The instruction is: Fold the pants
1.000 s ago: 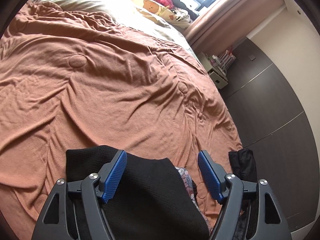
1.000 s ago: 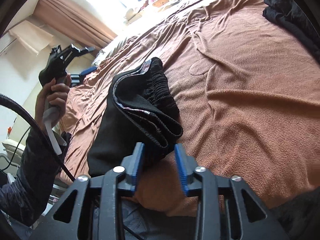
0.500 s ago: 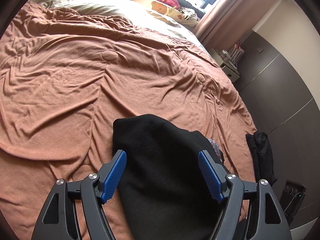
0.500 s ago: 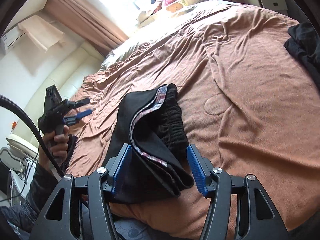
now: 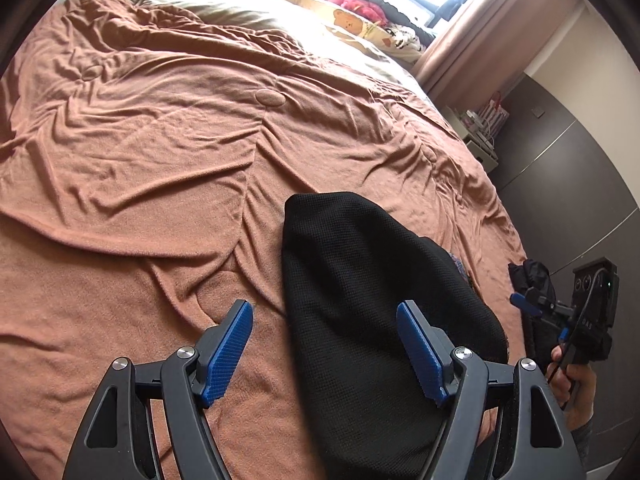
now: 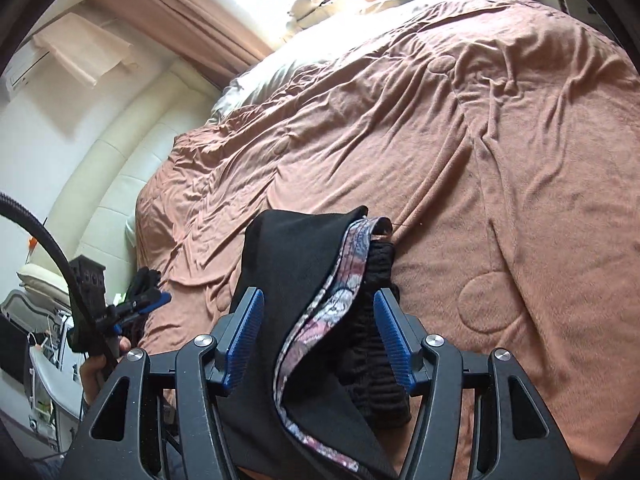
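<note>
The black pants (image 5: pixel 360 300) lie folded in a thick bundle near the front edge of the brown bedspread (image 5: pixel 160 140). In the right wrist view the pants (image 6: pixel 288 280) show a floral inner lining and a ribbed waistband at the right. My left gripper (image 5: pixel 326 344) is open and empty, its blue fingers apart above the pants and the bedspread. My right gripper (image 6: pixel 318 332) is open, its fingers astride the bundle's near end without pinching it. The right gripper also shows in the left wrist view (image 5: pixel 560 312), and the left gripper shows in the right wrist view (image 6: pixel 132 308).
A second dark garment (image 5: pixel 532 276) lies at the bed's right edge. Pillows and plush toys (image 5: pixel 360 4) lie at the far end by the window. A cream headboard (image 6: pixel 132 152) flanks the bed. A dark wardrobe (image 5: pixel 580 184) and a small side table (image 5: pixel 480 140) stand to the right.
My right gripper has opened wider and moved over the folded pants. My left gripper has drawn back and left, open throughout. The pants stay on the bed.
</note>
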Available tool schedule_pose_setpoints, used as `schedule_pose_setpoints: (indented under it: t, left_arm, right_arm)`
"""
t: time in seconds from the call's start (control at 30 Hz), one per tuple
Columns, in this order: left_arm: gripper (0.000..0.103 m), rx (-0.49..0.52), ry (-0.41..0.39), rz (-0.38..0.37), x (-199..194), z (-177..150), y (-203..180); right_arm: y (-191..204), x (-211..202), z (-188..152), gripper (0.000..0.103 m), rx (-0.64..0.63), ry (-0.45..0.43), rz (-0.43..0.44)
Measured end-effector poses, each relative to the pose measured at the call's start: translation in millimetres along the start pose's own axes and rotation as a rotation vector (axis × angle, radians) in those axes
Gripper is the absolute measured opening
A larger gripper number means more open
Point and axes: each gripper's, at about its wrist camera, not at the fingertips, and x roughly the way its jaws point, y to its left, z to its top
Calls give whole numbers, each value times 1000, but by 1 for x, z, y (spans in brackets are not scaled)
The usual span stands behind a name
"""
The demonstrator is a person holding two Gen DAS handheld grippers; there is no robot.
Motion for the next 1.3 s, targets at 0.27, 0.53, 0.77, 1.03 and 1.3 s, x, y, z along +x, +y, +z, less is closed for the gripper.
schedule_pose_setpoints:
  t: [0.27,0.53,0.77,1.03,1.3]
  left_arm:
    - [76,-36,1,-3,4,-12,17]
    - [76,-78,26,-14,17,-21,32]
    - [76,-118,50,-12,28,-27,45]
    - [76,-119,41,-8,21,-29,47]
    - [76,-137,47,-2,18,-31,54]
  right_arm:
    - [-14,59,49,56,49,92,-33]
    - [-30,120,74,56,145,195,-11]
    - [-38,158,87,19,155,264,-1]
    - [5,133,106,4,-39,154,-87]
    - [5,121,111,4,-49,94,-205]
